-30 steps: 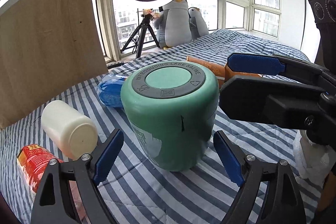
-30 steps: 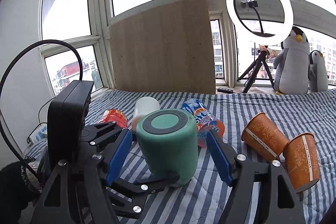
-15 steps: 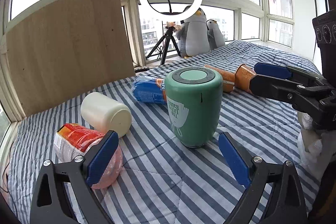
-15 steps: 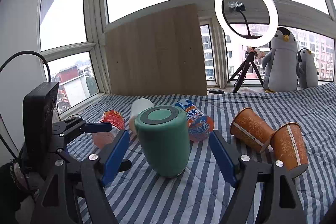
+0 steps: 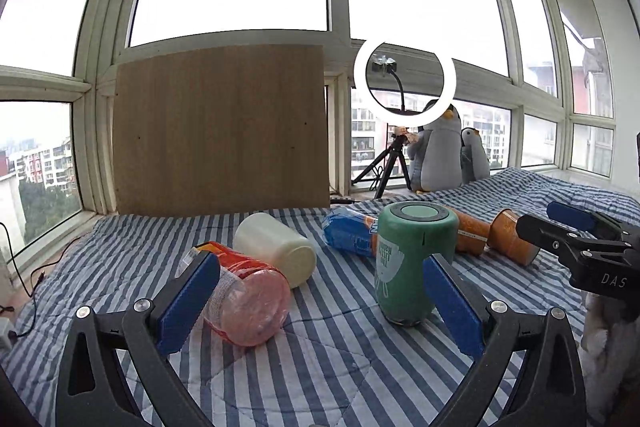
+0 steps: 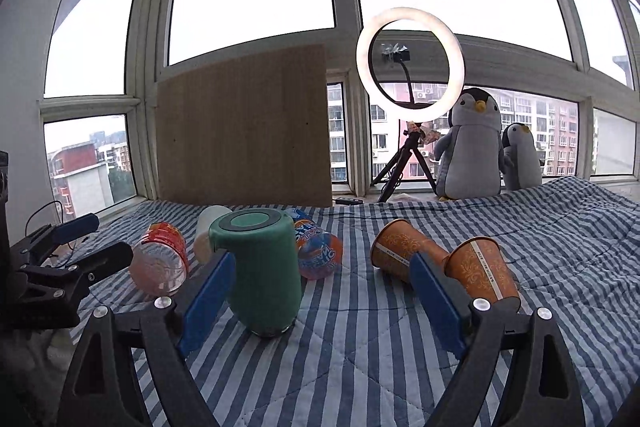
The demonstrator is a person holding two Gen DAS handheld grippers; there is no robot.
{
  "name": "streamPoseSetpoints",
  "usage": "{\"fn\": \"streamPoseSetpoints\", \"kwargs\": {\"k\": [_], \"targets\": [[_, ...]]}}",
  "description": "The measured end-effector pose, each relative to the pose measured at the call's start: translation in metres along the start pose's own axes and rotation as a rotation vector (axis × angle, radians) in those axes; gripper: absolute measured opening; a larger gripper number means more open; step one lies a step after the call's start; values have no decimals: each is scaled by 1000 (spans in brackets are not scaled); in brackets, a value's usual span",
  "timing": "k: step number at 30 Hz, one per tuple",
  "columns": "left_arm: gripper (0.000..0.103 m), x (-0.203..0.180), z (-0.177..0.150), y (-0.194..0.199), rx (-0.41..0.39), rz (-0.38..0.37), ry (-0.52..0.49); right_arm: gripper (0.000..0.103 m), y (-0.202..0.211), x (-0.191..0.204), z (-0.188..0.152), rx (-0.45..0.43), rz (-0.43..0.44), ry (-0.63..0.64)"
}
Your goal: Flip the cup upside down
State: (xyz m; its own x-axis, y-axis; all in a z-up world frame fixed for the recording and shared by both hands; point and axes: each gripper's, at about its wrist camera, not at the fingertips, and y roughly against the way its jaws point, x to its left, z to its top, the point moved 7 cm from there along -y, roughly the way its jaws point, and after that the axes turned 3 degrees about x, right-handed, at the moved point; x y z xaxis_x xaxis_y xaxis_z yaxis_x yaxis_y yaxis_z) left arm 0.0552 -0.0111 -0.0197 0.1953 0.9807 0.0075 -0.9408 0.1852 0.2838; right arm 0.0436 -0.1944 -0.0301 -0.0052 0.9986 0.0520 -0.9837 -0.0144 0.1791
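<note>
**Green cup stands base-up on the striped quilt**

We see the green cup (image 5: 414, 261) mouth-down on the striped quilt (image 5: 320, 367), held by neither tool. Our left gripper (image 5: 320, 307) and right gripper (image 6: 324, 301) both gape wide and empty. Beside the cup lie a white cup (image 5: 276, 247) and two orange paper cups (image 6: 408, 249)

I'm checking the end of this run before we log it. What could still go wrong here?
The green cup stands inverted on the soft striped quilt, so a bump from either open tongs, left or right, could topple it. The lying blue cup could roll against it.
</note>
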Motion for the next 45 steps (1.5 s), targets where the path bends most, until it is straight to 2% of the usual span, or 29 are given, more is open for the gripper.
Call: {"fn": "streamPoseSetpoints", "kwargs": {"k": [7, 24, 45], "targets": [[103, 5, 0, 14, -62, 46, 11, 86, 0, 0, -4, -2, -27, 19], [103, 1, 2, 31, -133, 92, -20, 91, 9, 6, -4, -49, -81, 60], [103, -2, 0, 31, -131, 92, -36, 98, 14, 2, -3, -78, -84, 51]]}}
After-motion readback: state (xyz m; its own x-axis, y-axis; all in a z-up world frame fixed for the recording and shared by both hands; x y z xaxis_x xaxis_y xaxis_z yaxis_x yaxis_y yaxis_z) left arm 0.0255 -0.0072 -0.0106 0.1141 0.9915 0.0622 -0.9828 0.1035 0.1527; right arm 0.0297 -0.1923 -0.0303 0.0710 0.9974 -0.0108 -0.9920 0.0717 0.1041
